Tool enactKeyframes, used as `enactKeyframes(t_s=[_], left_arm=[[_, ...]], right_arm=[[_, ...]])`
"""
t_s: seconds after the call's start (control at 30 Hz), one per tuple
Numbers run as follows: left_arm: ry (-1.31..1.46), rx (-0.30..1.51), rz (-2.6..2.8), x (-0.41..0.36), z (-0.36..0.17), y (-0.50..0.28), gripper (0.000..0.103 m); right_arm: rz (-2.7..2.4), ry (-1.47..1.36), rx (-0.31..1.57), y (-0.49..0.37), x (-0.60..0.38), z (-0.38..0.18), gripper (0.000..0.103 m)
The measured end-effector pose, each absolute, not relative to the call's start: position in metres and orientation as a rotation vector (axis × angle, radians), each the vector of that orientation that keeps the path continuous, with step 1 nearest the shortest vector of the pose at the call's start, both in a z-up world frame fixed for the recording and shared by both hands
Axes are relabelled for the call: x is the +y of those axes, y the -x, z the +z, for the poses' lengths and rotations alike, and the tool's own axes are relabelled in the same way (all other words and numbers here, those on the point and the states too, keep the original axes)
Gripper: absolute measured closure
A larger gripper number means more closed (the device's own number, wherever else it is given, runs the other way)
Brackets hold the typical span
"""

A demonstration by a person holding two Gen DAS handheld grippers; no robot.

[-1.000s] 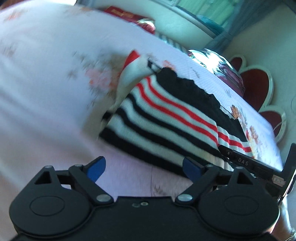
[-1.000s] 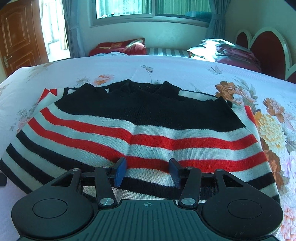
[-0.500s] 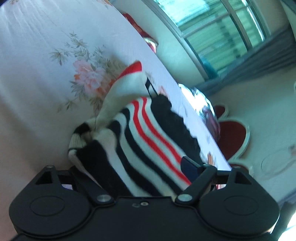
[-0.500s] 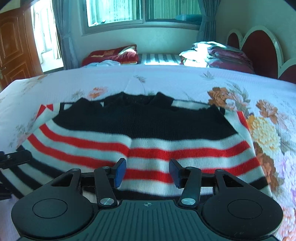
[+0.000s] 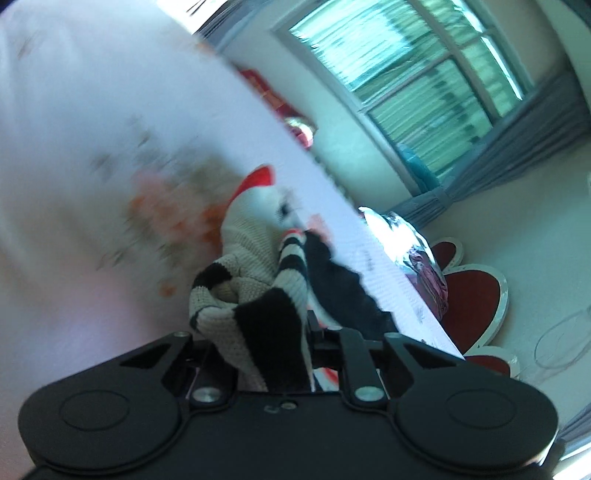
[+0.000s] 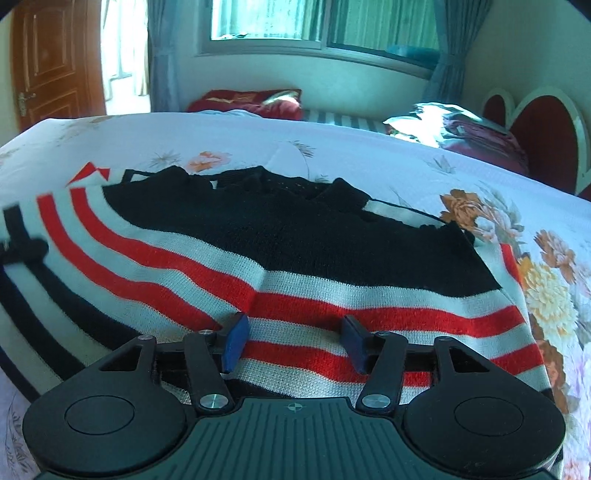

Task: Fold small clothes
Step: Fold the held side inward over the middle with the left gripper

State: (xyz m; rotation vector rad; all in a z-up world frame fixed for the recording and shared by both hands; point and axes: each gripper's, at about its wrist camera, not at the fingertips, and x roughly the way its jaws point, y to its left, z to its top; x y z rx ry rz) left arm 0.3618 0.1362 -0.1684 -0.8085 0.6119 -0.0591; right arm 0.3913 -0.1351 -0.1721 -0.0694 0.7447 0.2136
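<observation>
A small knitted sweater (image 6: 288, 251) with a black top and red, white and black stripes lies on the floral bedsheet (image 6: 258, 136). My left gripper (image 5: 273, 354) is shut on the sweater's bunched lower left corner (image 5: 266, 332) and holds it lifted off the bed. Its fingertips are hidden by the cloth. My right gripper (image 6: 293, 343) is open, with its blue fingertips (image 6: 236, 341) just above the striped hem near the front edge. In the right wrist view the left gripper shows as a dark blurred shape (image 6: 22, 251) at the sweater's left edge.
Folded bedding and pillows (image 6: 458, 129) lie at the bed's far right by a red padded headboard (image 6: 546, 129). A red cushion (image 6: 247, 99) sits under the window (image 6: 314, 22). A wooden door (image 6: 51, 66) stands at the far left.
My left gripper has closed on the sweater's left corner, lifted it and tilted, so the cloth bunches up. My right gripper has stayed open over the hem.
</observation>
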Motion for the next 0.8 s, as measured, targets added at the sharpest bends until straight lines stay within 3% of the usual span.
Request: enactKeyframes(t_s=[0.33, 0.63, 0.73, 0.8], left_arm=[[0.447, 0.499, -0.328, 0.013, -0.080, -0.378, 0.088], [0.158, 0.650, -0.616, -0.136, -0.122, -0.376, 0.086], [0.018, 0.710, -0.614, -0.159, -0.143, -0.365, 0.075], [-0.005, 0.697, -0.632, -0.156, -0.143, -0.357, 0.055]], right_arm=[[0.219, -0.179, 0.719, -0.390, -0.225, -0.142, 0.045], [0.025, -0.296, 0.726, -0.365, -0.353, -0.137, 0.045], [-0.006, -0.355, 0.725, -0.359, -0.383, -0.135, 0.045], [0.030, -0.413, 0.707, -0.354, -0.394, -0.130, 0.045]])
